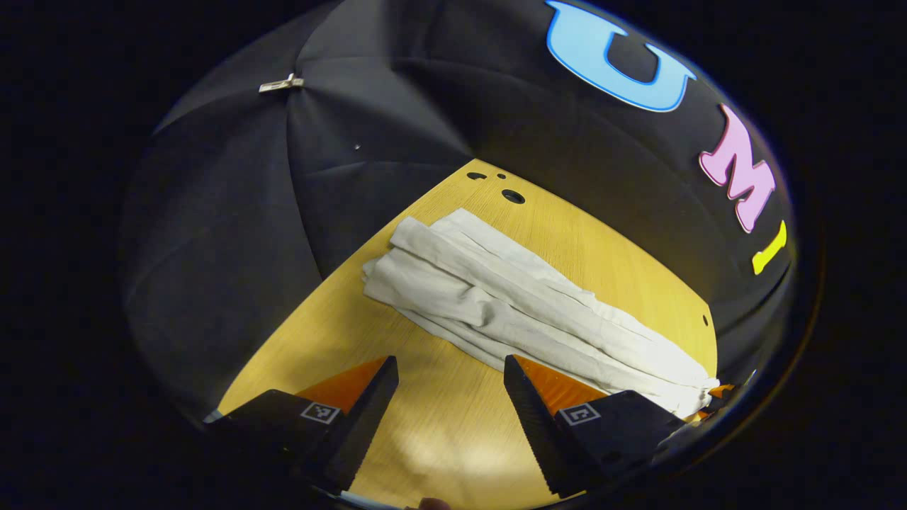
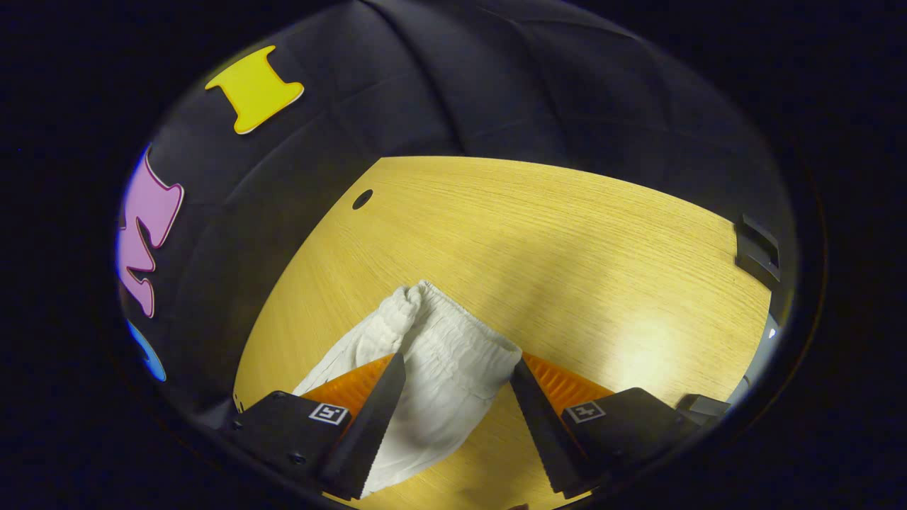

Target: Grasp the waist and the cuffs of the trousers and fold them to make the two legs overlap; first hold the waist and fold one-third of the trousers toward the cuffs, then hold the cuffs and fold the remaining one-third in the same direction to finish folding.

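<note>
Cream-white trousers (image 1: 524, 312) lie lengthwise on the wooden table (image 1: 453, 425), legs overlapped, cuffs at the far left end. My left gripper (image 1: 450, 386) stands open just before the trousers' near edge, its right finger at the cloth's border, nothing between the fingers. In the right gripper view the elastic waist (image 2: 446, 340) of the trousers (image 2: 432, 389) lies between the spread fingers of my right gripper (image 2: 457, 386), which is open and hovers over it.
Small round holes (image 1: 511, 196) mark the table's far corner. One hole (image 2: 362, 199) sits near the table's far-left edge, and a dark bracket (image 2: 757, 249) is at the right edge. Bare wood (image 2: 567, 241) stretches beyond the waist.
</note>
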### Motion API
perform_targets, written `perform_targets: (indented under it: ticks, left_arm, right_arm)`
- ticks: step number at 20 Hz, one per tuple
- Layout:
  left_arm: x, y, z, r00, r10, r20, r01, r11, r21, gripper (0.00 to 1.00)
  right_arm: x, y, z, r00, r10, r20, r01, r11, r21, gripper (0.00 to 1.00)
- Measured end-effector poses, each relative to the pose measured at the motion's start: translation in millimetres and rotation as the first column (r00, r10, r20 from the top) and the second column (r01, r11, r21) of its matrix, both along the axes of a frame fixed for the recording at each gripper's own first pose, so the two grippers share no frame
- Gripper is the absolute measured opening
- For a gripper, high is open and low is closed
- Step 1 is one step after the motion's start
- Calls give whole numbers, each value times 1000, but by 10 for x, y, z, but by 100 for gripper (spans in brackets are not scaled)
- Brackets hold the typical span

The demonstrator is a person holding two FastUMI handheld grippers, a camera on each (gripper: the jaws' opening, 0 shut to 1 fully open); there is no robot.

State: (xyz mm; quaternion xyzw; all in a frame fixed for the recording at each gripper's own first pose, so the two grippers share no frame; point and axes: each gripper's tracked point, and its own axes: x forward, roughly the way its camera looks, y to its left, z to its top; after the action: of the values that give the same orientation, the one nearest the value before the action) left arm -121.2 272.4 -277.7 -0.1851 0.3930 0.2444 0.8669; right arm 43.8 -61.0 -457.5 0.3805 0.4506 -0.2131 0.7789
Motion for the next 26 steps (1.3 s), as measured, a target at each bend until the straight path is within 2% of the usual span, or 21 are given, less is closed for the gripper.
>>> perform_targets:
  ticks: [1, 2, 3, 5, 6, 8, 11, 12, 13, 15, 16, 19, 21, 22, 23, 24, 26]
  left_arm:
    - [5, 2, -31, 1000, 14, 7, -14, 1000, -15, 96]
    - [0, 5, -56, 1000, 25, 7, -25, 999, -29, 96]
    - [4, -12, -94, 999, 34, 7, -34, 998, -49, 96]
    - [40, -42, -189, 998, 62, 10, -61, 993, -103, 96]
    - [83, -37, -233, 996, 85, 18, -82, 987, -137, 96]
    - [199, -17, -322, 987, 151, 46, -137, 965, -224, 96]
    - [401, 71, -361, 952, 290, 102, -237, 903, -358, 96]
    - [466, 105, -368, 940, 318, 121, -252, 890, -380, 92]
    - [518, 165, -368, 933, 335, 132, -264, 886, -382, 96]
    - [573, 252, -384, 932, 339, 129, -275, 892, -359, 95]
    - [592, 285, -395, 935, 333, 121, -275, 897, -345, 91]
    - [762, 318, -447, 944, 306, 120, -259, 917, -303, 94]
    - [840, 334, -506, 944, 306, 126, -263, 924, -277, 92]
    - [870, 349, -517, 941, 310, 134, -265, 925, -273, 80]
    - [889, 349, -571, 942, 313, 125, -268, 921, -284, 78]
    - [862, 327, -660, 943, 318, 97, -275, 909, -313, 56]
    - [986, 288, -651, 918, 368, 145, -281, 865, -416, 13]
  right_arm:
    - [1, -32, -34, 1000, -17, -11, 17, 1000, -3, 93]
    - [-56, -46, -94, 999, -24, -33, 24, 1000, 1, 85]
    - [-59, -19, -102, 999, -22, -29, 23, 998, 53, 56]
    - [-29, -5, -99, 994, -102, -25, 104, 984, 146, 21]
    - [-14, -1, -86, 992, -120, -25, 122, 980, 157, 14]
    - [-15, 14, -107, 997, -79, -15, 80, 989, 123, 14]
    - [4, 18, -83, 999, -45, -8, 46, 994, 95, 14]
    - [2, 19, -78, 999, -45, -9, 46, 994, 99, 13]
    - [3, 13, -72, 999, -45, -7, 46, 994, 102, 13]
    - [6, 14, -76, 999, -36, -4, 36, 994, 103, 13]
    - [3, 11, -68, 999, -32, -3, 33, 994, 103, 13]
    - [9, 13, -72, 999, -33, 1, 33, 993, 117, 13]
    - [9, 13, -76, 999, -41, 4, 40, 990, 132, 13]
    - [10, 15, -70, 999, -46, 8, 44, 990, 137, 13]
    - [10, 11, -69, 999, -50, 12, 48, 989, 140, 13]
    - [8, 10, -67, 999, -51, 17, 48, 989, 137, 13]
    - [20, -10, -18, 998, -43, 45, 38, 994, 104, 14]
